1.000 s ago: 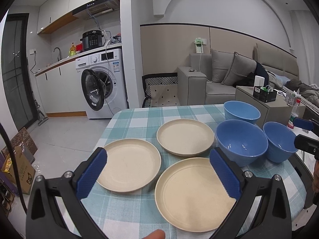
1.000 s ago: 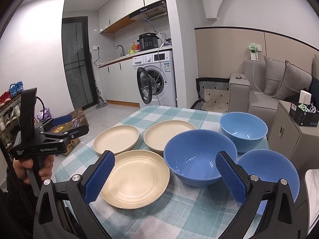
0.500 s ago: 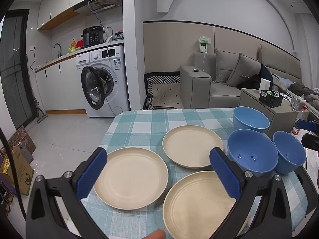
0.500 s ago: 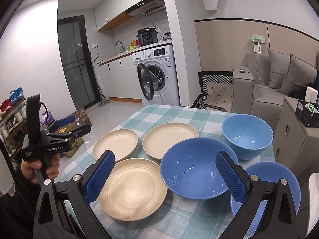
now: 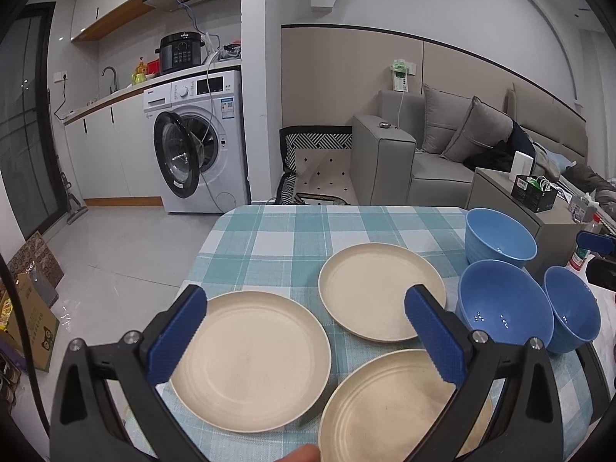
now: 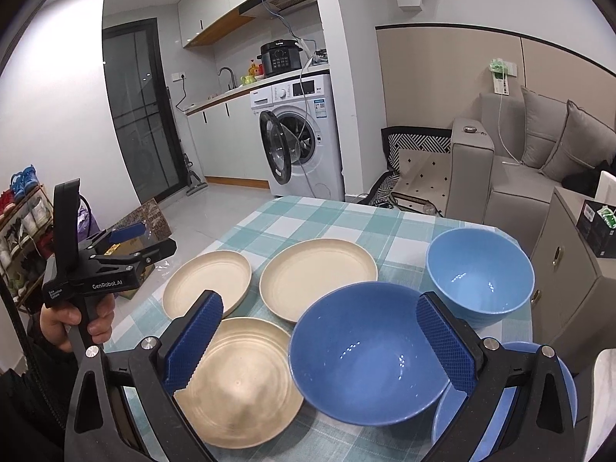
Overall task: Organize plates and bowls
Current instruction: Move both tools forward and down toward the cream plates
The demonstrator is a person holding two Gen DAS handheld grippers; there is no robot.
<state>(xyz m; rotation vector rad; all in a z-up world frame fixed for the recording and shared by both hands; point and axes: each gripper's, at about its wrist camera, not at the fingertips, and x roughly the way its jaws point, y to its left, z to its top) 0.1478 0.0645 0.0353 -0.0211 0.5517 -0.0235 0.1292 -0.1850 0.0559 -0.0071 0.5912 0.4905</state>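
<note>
Three beige plates and three blue bowls are laid out on the checked surface (image 5: 292,238), nothing stacked so far. From the left wrist view, the near-left plate (image 5: 250,358) is seen right under the left claw (image 5: 304,337), whose blue pads are spread wide with nothing pinched between them. The far plate (image 5: 381,290) is found at about 1 o'clock from it, and the near-right plate (image 5: 396,408) at roughly 4 o'clock, with its rim just beside the near-left plate's rim. Off at 3 o'clock the bowls are grouped: the far bowl (image 5: 498,236), the middle bowl (image 5: 502,313) and the small-looking right bowl (image 5: 573,310), all close together, though actual touching can't be told.

In the right wrist view the right claw (image 6: 319,340) is held over the middle bowl, also spread wide, gripping nothing. The left claw is visible there at 9 o'clock, gripped by a hand (image 6: 77,323) off the edge of the surface. A washing machine (image 5: 200,142) with its door hanging open and a grey sofa (image 5: 423,158) can be seen in the background.
</note>
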